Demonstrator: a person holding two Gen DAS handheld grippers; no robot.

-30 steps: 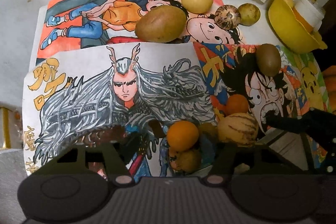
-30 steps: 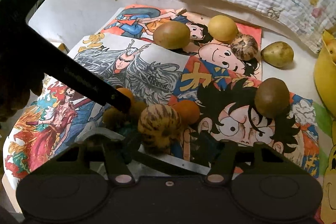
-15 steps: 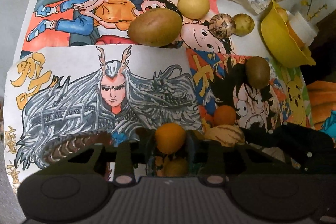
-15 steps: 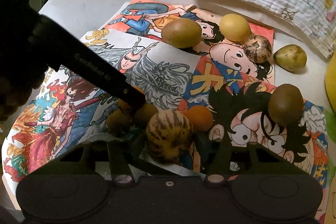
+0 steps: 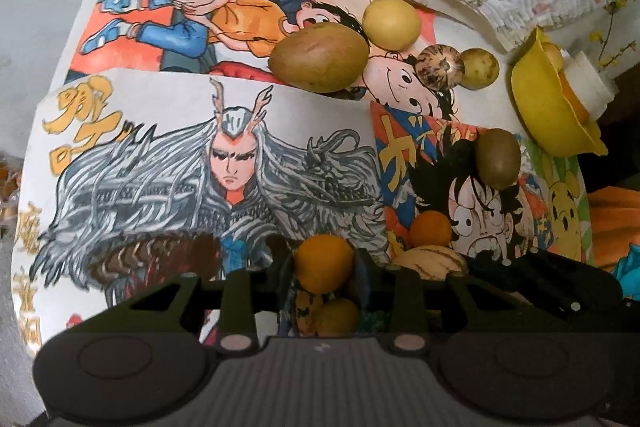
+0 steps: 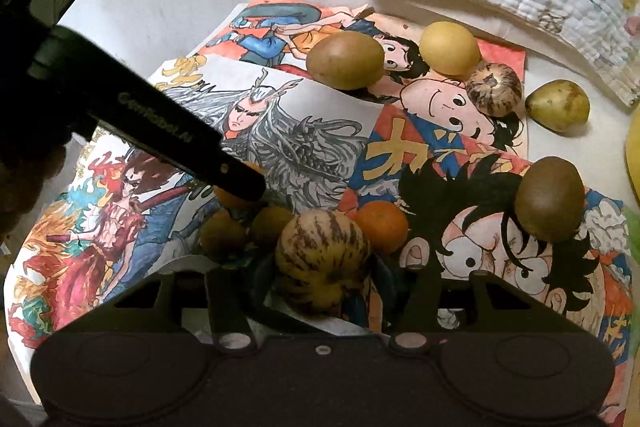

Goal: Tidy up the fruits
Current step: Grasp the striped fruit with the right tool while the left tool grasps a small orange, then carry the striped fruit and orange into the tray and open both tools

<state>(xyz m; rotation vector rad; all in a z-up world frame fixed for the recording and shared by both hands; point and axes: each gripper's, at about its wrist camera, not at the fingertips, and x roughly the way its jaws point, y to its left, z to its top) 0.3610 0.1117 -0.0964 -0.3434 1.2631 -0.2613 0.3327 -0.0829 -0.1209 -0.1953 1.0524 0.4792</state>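
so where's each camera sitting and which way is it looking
Left wrist: on the left gripper, looking steeply down along its fingers at an orange pinched between them; the right gripper's black tip shows at lower right.
Right wrist: on the right gripper, looking steeply down at a striped melon between its fingers; the left gripper's black arm crosses from upper left.
Shared: the posters, both held fruits, the large brown fruit and yellow fruit.

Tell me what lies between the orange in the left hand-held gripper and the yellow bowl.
The left hand-held gripper holds the orange. Toward the yellow bowl lie a smaller orange, the striped melon and a brown kiwi; lifting should clear them.
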